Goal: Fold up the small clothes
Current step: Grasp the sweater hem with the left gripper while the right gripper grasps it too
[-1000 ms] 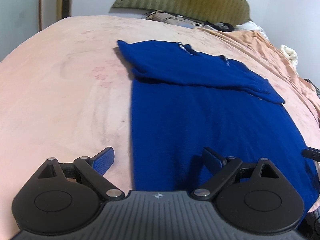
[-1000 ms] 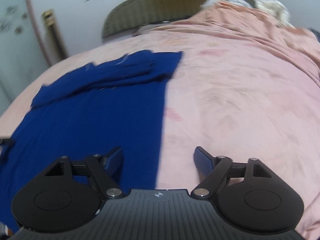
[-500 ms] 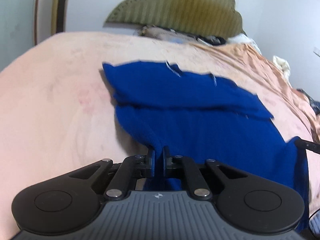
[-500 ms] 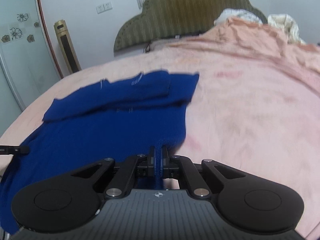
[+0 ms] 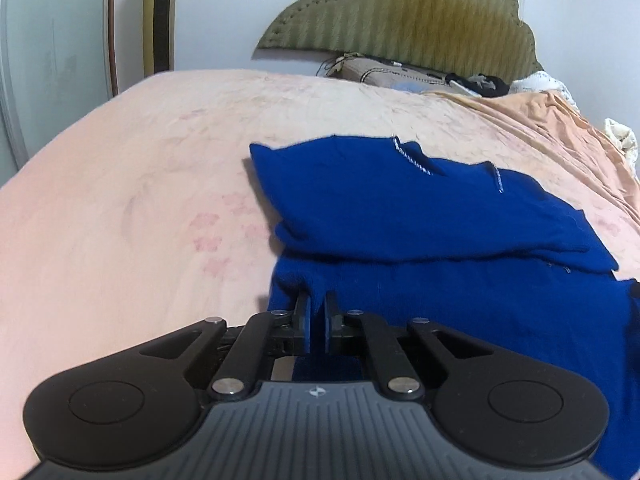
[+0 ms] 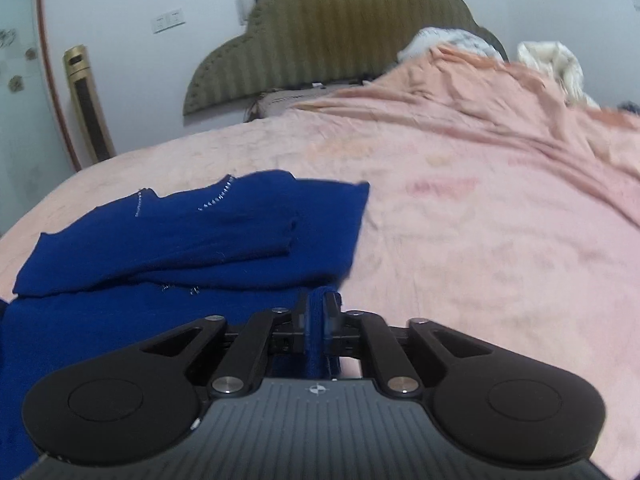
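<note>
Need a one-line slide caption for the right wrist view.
Right gripper shut on the blue garment's near edge, sleeves folded across it, on the pink bedspread.

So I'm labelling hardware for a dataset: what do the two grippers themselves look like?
Both look identical: the left hand-held gripper and right hand-held gripper have matte black linkage arms, silver pivot screws, blue finger pads, and a ribbed grey body with a small logo. No cables visible.

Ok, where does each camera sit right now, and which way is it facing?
Left wrist: rides the left gripper, looking up the bed toward the headboard; jaws pinch the blue garment at its near left corner.
Right wrist: rides the right gripper, facing the same way; jaws pinch the near right corner.
Shared: garment, headboard, pink bedspread.
</note>
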Action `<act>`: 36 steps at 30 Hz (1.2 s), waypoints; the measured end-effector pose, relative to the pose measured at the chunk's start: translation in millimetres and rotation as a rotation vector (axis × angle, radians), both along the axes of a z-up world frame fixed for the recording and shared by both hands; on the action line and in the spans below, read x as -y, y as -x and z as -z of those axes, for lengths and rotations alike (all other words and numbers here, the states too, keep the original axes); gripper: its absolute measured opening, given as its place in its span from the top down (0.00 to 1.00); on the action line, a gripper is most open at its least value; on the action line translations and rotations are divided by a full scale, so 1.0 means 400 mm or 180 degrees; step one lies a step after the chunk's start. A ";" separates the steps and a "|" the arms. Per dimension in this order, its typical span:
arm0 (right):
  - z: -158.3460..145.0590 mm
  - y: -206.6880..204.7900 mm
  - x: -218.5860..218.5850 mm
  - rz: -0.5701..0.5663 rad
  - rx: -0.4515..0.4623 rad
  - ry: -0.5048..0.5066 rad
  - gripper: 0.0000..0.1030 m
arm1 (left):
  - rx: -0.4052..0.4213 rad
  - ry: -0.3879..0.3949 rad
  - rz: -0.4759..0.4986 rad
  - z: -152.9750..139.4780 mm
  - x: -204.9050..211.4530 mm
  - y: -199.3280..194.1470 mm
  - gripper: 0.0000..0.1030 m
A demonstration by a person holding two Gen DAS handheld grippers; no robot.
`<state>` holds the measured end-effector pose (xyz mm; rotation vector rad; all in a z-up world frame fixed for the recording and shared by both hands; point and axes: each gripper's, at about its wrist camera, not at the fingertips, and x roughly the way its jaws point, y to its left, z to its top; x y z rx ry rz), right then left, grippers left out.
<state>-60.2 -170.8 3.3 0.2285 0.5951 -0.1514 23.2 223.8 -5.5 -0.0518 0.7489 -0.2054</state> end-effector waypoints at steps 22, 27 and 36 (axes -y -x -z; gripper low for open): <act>0.041 0.365 -0.010 -0.0283 -0.0146 -0.0960 0.50 | -0.0397 0.0466 0.0306 0.028 -0.063 0.282 0.32; 0.054 0.402 -0.030 -0.0274 -0.0166 -0.1015 0.62 | -0.0353 0.0356 0.0523 0.032 -0.022 0.318 0.34; 0.054 0.391 -0.073 -0.0440 -0.0184 -0.0855 0.85 | -0.0505 0.0501 0.0515 0.035 0.001 0.316 0.92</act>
